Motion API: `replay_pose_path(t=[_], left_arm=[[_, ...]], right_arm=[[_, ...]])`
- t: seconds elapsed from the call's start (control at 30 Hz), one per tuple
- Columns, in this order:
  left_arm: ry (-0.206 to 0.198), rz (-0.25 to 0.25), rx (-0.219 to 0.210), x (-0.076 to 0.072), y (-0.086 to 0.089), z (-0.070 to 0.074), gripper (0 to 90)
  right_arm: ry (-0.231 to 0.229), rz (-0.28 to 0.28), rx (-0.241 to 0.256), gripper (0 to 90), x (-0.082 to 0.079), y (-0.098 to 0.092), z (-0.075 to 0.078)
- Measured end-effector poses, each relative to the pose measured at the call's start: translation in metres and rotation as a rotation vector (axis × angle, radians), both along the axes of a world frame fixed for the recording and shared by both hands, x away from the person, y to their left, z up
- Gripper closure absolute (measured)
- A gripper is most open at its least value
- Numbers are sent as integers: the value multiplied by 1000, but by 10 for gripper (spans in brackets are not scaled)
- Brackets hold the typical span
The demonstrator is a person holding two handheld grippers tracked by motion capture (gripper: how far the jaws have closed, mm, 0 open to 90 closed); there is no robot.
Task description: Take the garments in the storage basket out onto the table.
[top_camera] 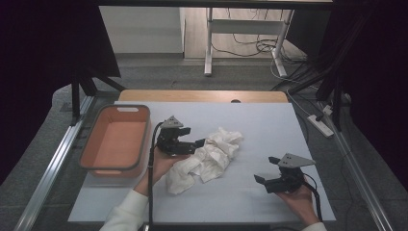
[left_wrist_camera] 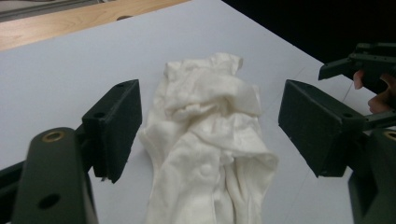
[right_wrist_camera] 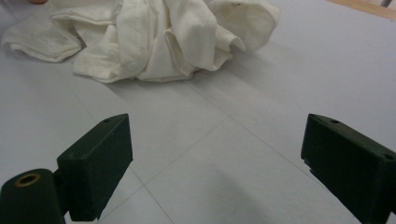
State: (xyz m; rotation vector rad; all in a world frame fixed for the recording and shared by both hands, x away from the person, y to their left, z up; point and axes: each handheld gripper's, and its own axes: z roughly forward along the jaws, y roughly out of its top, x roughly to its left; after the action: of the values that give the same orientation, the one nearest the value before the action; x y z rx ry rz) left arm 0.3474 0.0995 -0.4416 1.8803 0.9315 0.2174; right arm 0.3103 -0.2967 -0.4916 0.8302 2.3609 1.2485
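Observation:
A crumpled white cloth (top_camera: 208, 159) lies in the middle of the grey-white table cover (top_camera: 260, 125). My left gripper (top_camera: 193, 137) is at the cloth's left end, open. In the left gripper view the cloth (left_wrist_camera: 205, 154) lies on the table between and beyond the spread jaws of that gripper (left_wrist_camera: 210, 126); nothing is gripped. My right gripper (top_camera: 266, 169) is low over the table to the right of the cloth, open, pointing toward it. In the right gripper view its jaws (right_wrist_camera: 215, 163) stand wide apart over bare cover, and the cloth (right_wrist_camera: 154, 37) is well ahead.
An orange basket (top_camera: 140, 139) with a grey rim stands at the table's left side, with nothing in it. The table's wooden far edge (top_camera: 202, 95) shows beyond the cover. The other hand's gripper (left_wrist_camera: 359, 65) appears at the upper right of the left gripper view.

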Motion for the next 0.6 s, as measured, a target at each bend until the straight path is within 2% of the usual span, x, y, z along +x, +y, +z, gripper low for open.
replay_pose_path(t=[0.17,0.37,0.57,0.6], left_arm=[[-4,5,25,-15,9,0,225],[-12,14,12,-26,17,5,225],[-22,10,43,-37,23,2,224],[-21,11,61,-41,26,-1,224]], right_arm=[[-2,9,4,89,-3,3,0],[-6,13,4,89,-5,7,1],[-3,20,0,90,-5,10,0],[-2,17,-3,90,-5,10,0]])
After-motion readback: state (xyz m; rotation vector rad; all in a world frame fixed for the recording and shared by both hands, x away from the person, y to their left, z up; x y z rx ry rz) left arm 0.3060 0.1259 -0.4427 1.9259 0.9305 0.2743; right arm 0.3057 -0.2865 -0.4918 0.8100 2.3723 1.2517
